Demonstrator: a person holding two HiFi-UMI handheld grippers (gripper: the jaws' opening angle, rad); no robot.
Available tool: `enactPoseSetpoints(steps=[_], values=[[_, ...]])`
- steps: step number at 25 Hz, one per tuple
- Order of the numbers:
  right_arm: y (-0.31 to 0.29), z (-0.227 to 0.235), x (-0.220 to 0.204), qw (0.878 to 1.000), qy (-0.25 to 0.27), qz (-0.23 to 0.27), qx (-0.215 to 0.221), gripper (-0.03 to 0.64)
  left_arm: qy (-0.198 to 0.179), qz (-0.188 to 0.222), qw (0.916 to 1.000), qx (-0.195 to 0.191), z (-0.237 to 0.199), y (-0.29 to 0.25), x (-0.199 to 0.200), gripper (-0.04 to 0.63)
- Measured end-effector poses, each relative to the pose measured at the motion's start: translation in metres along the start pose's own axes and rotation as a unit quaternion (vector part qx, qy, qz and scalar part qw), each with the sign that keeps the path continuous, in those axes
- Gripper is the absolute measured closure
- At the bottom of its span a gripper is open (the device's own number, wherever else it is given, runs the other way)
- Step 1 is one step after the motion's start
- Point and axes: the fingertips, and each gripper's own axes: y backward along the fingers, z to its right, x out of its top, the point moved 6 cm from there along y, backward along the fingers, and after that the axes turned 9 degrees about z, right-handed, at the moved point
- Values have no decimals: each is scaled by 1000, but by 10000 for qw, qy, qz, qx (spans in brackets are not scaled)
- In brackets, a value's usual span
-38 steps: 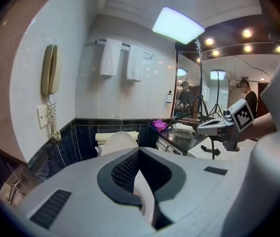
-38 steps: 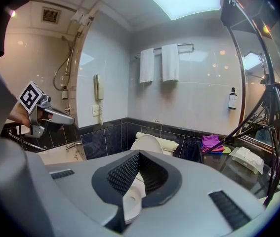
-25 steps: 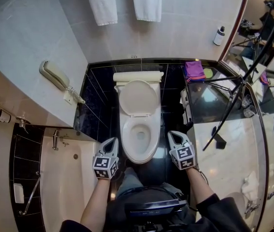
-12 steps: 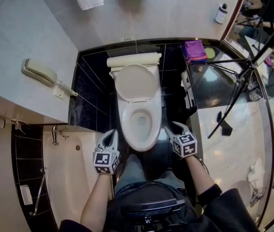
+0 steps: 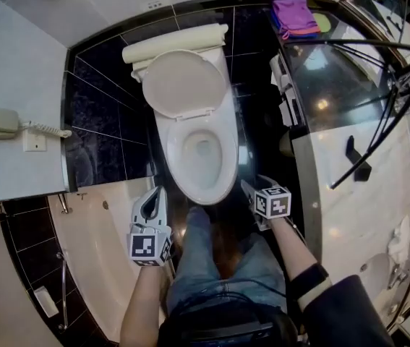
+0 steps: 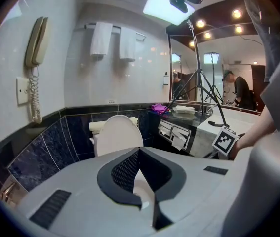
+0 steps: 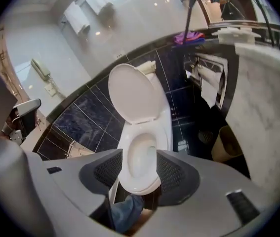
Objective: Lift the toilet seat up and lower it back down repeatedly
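Head view puts the raised toilet seat (image 5: 183, 85) at twelve o'clock, your left gripper (image 5: 152, 197) at seven o'clock of the bowl (image 5: 199, 157) and your right gripper (image 5: 252, 188) at five. Only the gripper views show the jaws: left's meet, empty; right's have just been opening wide, gripping nothing.

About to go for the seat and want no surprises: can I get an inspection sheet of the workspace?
Surface: dark tile floor.
Job's things: toilet; lid raised against the tank, bowl open.
Clutter: purple cloth on the counter; bin beside the toilet.
Grippers: left gripper shut, empty; right gripper open, jaws have just been opening, bowl front seen between them, untouched.
Cables: phone cord on the wall.
Surroundings: bathtub, tripod.
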Motion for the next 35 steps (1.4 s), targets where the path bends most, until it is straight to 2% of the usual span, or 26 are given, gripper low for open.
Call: enactPoseSetpoints(steps=[3,7,15,19,27,29,35], values=[[-41,30,-49,9983,-471,-334,-111,379,-149,-55,9999,-34,1,-17,-35,597],[-92,63,-105,9927,-1048,-590,-77,380,-85,-50,9999,19,3,-30,-82,597],[-160,95,-171,9752,-2144,-505,206,382,2,-381,9993,32,18,-31,-158,597],[-184,102,-181,9675,-2481,-427,243,385,1,-504,9987,64,14,-32,-177,597],[-218,104,-187,9636,-2615,-505,237,439,-1,-620,9980,144,-3,-40,-192,597],[-220,105,-187,9616,-2692,-503,197,417,19,-635,9978,172,-6,-41,-195,597],[-216,104,-185,9610,-2726,-427,198,465,156,-700,9972,221,-8,-40,-208,597]])
